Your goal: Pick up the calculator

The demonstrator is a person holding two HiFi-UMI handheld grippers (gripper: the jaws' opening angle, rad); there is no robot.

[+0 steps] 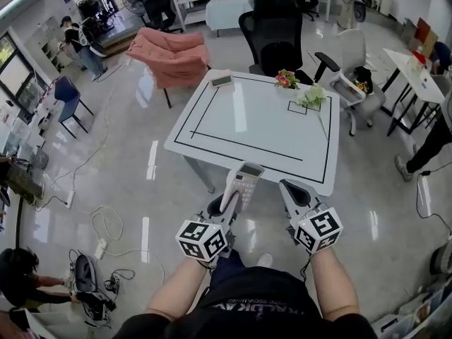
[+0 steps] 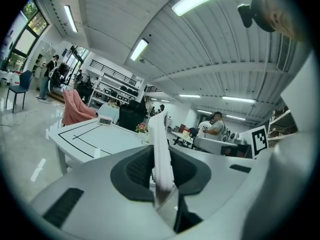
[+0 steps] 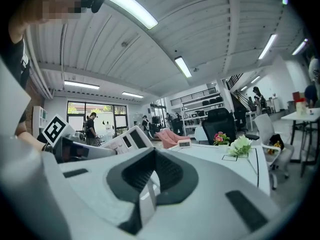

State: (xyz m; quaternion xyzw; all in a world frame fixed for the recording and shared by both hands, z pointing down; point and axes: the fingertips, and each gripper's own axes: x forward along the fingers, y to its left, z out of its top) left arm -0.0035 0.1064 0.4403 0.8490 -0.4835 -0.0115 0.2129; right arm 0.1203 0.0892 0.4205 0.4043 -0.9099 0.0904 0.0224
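Nearest, the left gripper (image 1: 235, 191) is clamped edge-on around the calculator (image 1: 244, 181), which is held up before the white table (image 1: 247, 119) (key labels cannot be read). The right gripper (image 1: 296, 191) is pressed together, empty.

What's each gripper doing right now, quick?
Left gripper: fingers closed on the calculator.
Right gripper: fingers closed, holding nothing.

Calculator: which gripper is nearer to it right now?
Left. The left gripper is shut on the calculator; the right gripper is just to its right, shut on nothing, not touching it.
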